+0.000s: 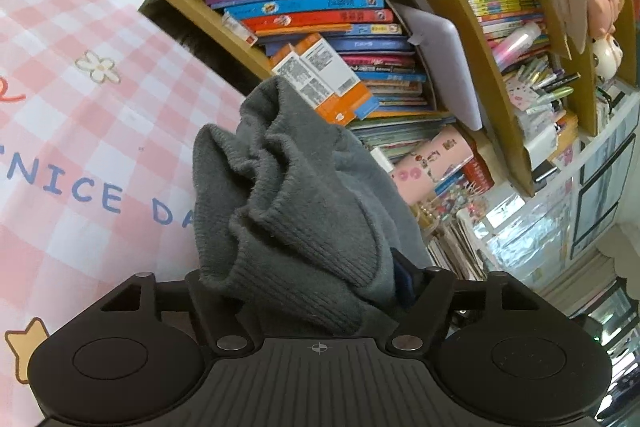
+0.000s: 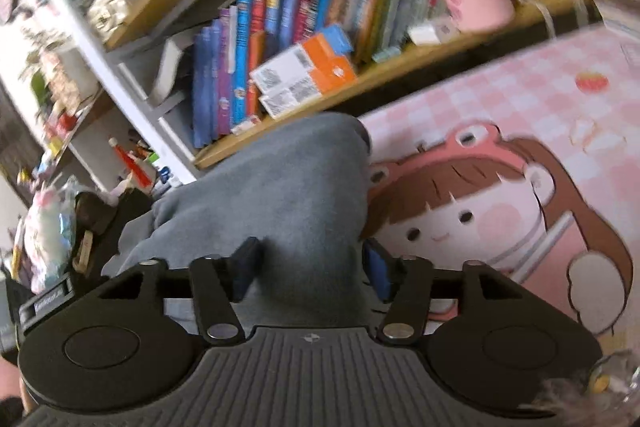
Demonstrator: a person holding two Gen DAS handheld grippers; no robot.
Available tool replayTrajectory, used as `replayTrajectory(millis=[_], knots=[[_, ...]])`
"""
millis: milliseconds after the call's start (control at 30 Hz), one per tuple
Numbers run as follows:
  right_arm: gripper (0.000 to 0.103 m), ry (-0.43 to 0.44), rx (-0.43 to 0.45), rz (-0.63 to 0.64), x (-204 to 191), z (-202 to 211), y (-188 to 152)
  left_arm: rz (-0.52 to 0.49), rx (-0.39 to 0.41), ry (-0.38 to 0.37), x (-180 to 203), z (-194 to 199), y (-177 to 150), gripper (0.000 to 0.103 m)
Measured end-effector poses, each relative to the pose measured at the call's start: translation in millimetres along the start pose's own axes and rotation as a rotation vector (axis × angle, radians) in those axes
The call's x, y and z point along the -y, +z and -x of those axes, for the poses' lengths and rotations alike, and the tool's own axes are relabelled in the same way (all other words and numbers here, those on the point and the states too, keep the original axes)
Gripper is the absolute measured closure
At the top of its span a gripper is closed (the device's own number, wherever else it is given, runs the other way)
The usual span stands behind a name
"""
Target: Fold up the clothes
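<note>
Left gripper (image 1: 308,279): the jaws are pinched on a bunched fold of the grey knitted garment (image 1: 296,211). The ribbed hem spills over both fingers and hides them, apart from a sliver of blue pad on the right side. The cloth rises forward from the jaws in thick gathers, lifted off the pink checked cloth (image 1: 80,99) that shows to its left, printed with a flower and blue lettering. Beyond the garment stands a wooden bookshelf (image 1: 460,7) packed with books, with an orange-and-white box (image 1: 324,79) leaning at the front of a shelf.

Right gripper (image 2: 312,267): the jaws are pressed against a thick band of the same grey garment (image 2: 288,195), a blue pad (image 2: 378,273) visible on each side of it. The fabric runs forward between the fingers and ends near the far edge of the pink checked cloth (image 2: 540,99), which lies to its right and carries a cartoon girl print. The view is motion-blurred. Behind stand the bookshelf (image 2: 380,79) and the orange-and-white box (image 2: 304,75).
</note>
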State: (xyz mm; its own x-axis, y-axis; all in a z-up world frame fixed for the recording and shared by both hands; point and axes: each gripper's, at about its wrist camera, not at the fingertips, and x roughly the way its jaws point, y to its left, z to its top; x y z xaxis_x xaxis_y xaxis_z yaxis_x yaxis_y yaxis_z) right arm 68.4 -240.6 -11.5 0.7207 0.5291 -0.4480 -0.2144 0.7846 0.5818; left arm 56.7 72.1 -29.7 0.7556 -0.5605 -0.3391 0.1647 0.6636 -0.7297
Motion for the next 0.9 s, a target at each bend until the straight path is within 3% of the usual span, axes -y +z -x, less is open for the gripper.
replayTrajectory(millis=[133, 233, 367, 467, 533, 800, 900], knots=[[0.046, 0.032, -0.026, -0.06, 6.2, -5.5, -0.9, -0.026, -0.005, 0.006, 3.0, -1.4, -1.8, 0.032], [0.047, 0.043, -0.026, -0.03, 0.4, -6.6, -2.4, -0.031, -0.002, -0.003, 3.7, -1.0, -2.2, 0.035], [0.067, 0.074, 0.038, 0.055, -11.4, 2.4, -1.9, -0.083, 0.035, 0.001, 11.3, 4.2, -3.7, 0.04], [0.069, 0.084, 0.061, 0.089, -16.2, 5.7, -0.9, -0.1, 0.043, 0.004, 13.4, 5.3, -3.4, 0.04], [0.067, 0.075, 0.047, 0.07, -13.7, 3.7, -0.2, -0.083, 0.027, 0.001, 10.4, 2.9, -2.2, 0.04], [0.042, 0.057, -0.012, 0.014, -5.7, -5.0, -2.3, -0.045, -0.005, -0.007, 3.7, -2.1, -1.5, 0.032], [0.039, 0.067, -0.04, -0.007, -3.1, -10.7, -4.7, -0.048, -0.014, -0.007, 3.6, -3.8, -2.2, 0.03]])
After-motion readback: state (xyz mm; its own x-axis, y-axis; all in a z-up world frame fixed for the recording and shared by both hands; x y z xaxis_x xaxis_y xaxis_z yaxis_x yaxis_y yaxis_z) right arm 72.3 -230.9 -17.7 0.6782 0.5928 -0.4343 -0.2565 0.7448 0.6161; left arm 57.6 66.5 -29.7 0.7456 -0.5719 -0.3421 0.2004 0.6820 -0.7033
